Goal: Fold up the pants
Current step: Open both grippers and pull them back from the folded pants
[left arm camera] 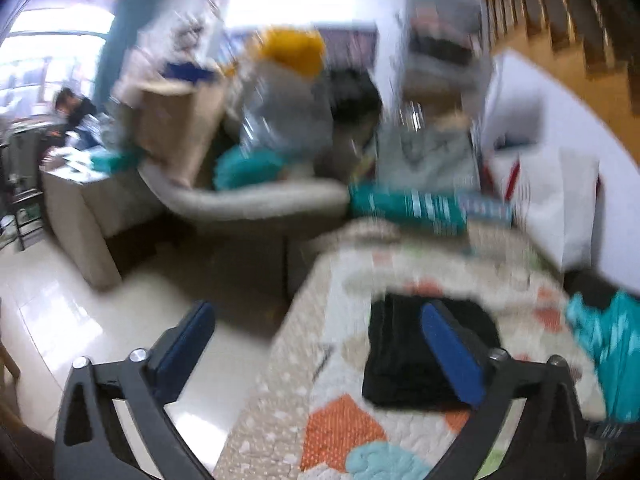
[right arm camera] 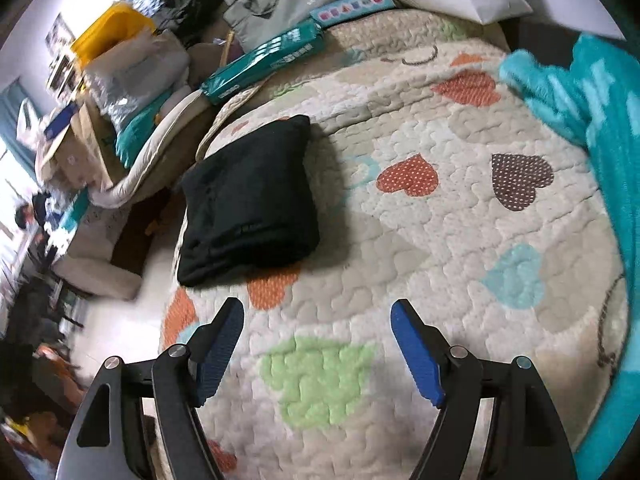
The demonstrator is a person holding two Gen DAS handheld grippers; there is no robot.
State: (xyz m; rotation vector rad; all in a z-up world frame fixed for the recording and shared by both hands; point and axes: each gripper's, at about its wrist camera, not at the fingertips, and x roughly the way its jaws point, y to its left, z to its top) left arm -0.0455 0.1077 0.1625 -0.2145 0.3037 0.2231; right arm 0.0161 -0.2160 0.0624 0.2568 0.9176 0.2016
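From the left wrist view, badly blurred, the left gripper (left arm camera: pixel 316 336) has its two blue-padded fingers spread wide with nothing between them. One finger hangs over the pale tiled floor (left arm camera: pixel 80 312), the other over the single folded black pants bundle (left arm camera: pixel 400 356), which lies near the left edge of the heart-patterned quilted bed cover (left arm camera: pixel 360 280). Only this view shows the wooden stair rail (left arm camera: pixel 560 16) and a seated person (left arm camera: pixel 70 110).

From the right wrist view, sharper, the right gripper (right arm camera: pixel 318 344) is also spread apart and empty, above bare quilt near a green heart. The pants (right arm camera: pixel 248 204) sit well ahead by that same edge. One teal fleece blanket (right arm camera: pixel 600 128) crowds the right edge, and one long teal box (right arm camera: pixel 264 64) lies at the far edge. The quilt's middle is free.
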